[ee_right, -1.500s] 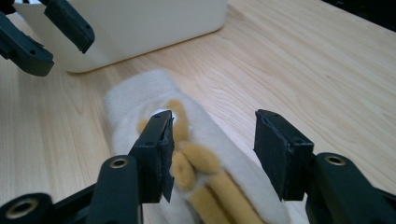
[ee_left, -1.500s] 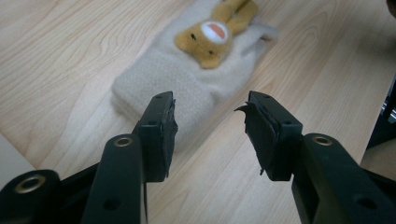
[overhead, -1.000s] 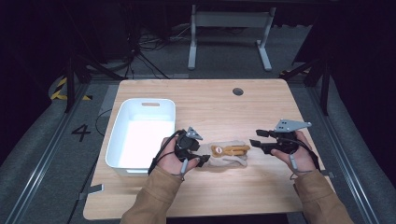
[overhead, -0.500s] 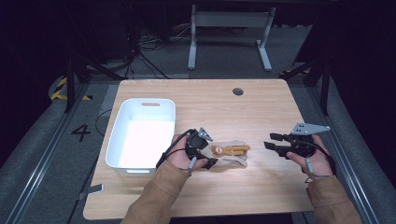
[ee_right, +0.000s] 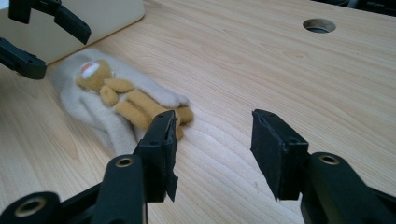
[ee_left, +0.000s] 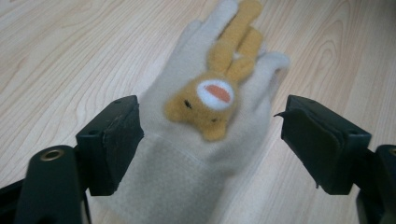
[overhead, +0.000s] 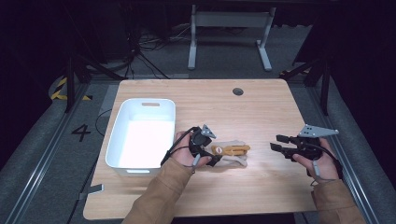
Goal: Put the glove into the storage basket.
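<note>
Bright tabletop [overhead: 261, 116] amid dark surroundings, white bin [overhead: 140, 135] glaring, close glove [ee_left: 205, 121] slightly blurred

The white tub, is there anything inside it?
Empty. The white tub shows only its bare white bottom in the high view; the glove lies outside it on the table.

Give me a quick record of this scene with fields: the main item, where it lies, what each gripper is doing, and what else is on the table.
item: beige glove with a brown bear figure on it
place: flat on the wooden table, just right of the white bin
left gripper: jaws have just been opening; they straddle the glove's cuff, pads not pressing
right gripper: open, nothing between the jaws, apart from the glove's fingertips
bin: nothing visible inside
other: round hole in the tabletop
</note>
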`<state>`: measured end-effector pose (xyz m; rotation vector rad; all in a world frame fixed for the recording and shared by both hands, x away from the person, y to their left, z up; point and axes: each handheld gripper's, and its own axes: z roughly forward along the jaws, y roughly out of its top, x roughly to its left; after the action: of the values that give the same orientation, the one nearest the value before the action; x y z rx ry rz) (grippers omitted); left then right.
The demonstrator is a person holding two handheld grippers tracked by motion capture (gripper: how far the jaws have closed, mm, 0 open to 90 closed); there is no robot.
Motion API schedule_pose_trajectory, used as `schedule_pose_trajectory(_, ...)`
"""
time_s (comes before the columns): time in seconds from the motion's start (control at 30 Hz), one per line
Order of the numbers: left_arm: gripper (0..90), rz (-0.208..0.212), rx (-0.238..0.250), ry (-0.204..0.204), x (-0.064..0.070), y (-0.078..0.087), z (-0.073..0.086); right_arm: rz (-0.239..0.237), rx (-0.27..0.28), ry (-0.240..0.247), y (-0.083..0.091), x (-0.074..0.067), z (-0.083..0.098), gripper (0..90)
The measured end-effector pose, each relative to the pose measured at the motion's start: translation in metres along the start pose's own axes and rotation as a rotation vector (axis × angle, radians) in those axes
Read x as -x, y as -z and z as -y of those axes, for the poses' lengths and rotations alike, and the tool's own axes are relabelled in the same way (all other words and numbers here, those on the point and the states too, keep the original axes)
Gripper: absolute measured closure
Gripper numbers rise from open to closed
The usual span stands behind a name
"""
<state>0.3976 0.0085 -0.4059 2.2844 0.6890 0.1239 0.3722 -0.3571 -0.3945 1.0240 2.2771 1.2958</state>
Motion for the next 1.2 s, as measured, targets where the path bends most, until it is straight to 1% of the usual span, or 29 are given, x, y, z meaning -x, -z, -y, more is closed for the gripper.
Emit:
schedule_pose_trajectory(0.1, 18.5, -0.004, 0.023, -0.004, -0.001, -0.003, 0.003, -0.005, 0.007, -0.001, -0.001, 0.000, -0.001, 51.5)
schedule_pose_trajectory(0.17, 18.5, -0.020, 0.017, -0.014, -0.002, -0.004, 0.005, -0.012, 0.007, 0.004, -0.002, 0.000, -0.001, 51.5)
schedule_pose_trajectory(0.23, 18.0, -0.022, 0.019, -0.010, -0.002, -0.006, 0.006, -0.015, 0.006, 0.005, -0.003, -0.001, -0.001, 51.5)
schedule_pose_trajectory(0.33, 18.1, -0.030, -0.002, -0.012, -0.003, -0.010, 0.007, -0.019, 0.007, -0.003, -0.003, -0.001, -0.001, 51.4)
schedule_pose_trajectory(0.37, 18.2, -0.030, 0.000, -0.013, -0.004, -0.011, 0.008, -0.020, 0.008, -0.004, -0.003, -0.001, -0.001, 51.4)
schedule_pose_trajectory(0.43, 18.4, -0.045, -0.009, -0.028, -0.005, -0.013, 0.008, -0.019, 0.008, -0.004, -0.003, -0.001, -0.001, 51.4)
schedule_pose_trajectory(0.53, 18.3, -0.045, -0.016, -0.037, -0.006, -0.015, 0.009, -0.022, 0.008, -0.005, -0.004, -0.001, -0.001, 51.4)
schedule_pose_trajectory(0.63, 17.9, -0.038, -0.030, -0.050, -0.007, -0.019, 0.010, -0.026, 0.004, -0.004, -0.005, -0.002, 0.000, 51.3)
schedule_pose_trajectory(0.7, 16.9, -0.041, -0.042, -0.063, -0.008, -0.020, 0.010, -0.027, 0.001, -0.003, -0.006, -0.002, 0.000, 51.2)
schedule_pose_trajectory(0.77, 17.2, -0.047, -0.032, -0.062, -0.008, -0.021, 0.009, -0.029, -0.003, -0.002, -0.007, -0.003, 0.000, 51.2)
schedule_pose_trajectory(0.83, 17.0, -0.040, -0.037, -0.072, -0.008, -0.023, 0.009, -0.027, -0.005, -0.002, -0.008, -0.003, 0.001, 51.1)
schedule_pose_trajectory(0.93, 16.5, -0.039, -0.071, -0.082, -0.008, -0.028, 0.010, -0.028, -0.009, -0.001, -0.008, -0.004, 0.001, 50.9)
schedule_pose_trajectory(0.97, 16.4, -0.031, -0.081, -0.090, -0.007, -0.029, 0.011, -0.026, -0.010, 0.001, -0.008, -0.004, 0.001, 50.9)
schedule_pose_trajectory(1.03, 16.4, -0.019, -0.087, -0.090, -0.005, -0.030, 0.012, -0.025, -0.010, 0.001, -0.007, -0.004, 0.002, 50.9)
schedule_pose_trajectory(1.1, 16.0, 0.001, -0.099, -0.100, -0.005, -0.029, 0.013, -0.024, -0.007, -0.001, -0.006, -0.004, 0.002, 50.9)
schedule_pose_trajectory(1.2, 16.0, 0.014, -0.101, -0.096, -0.004, -0.028, 0.013, -0.026, -0.003, 0.000, -0.006, -0.004, 0.002, 50.9)
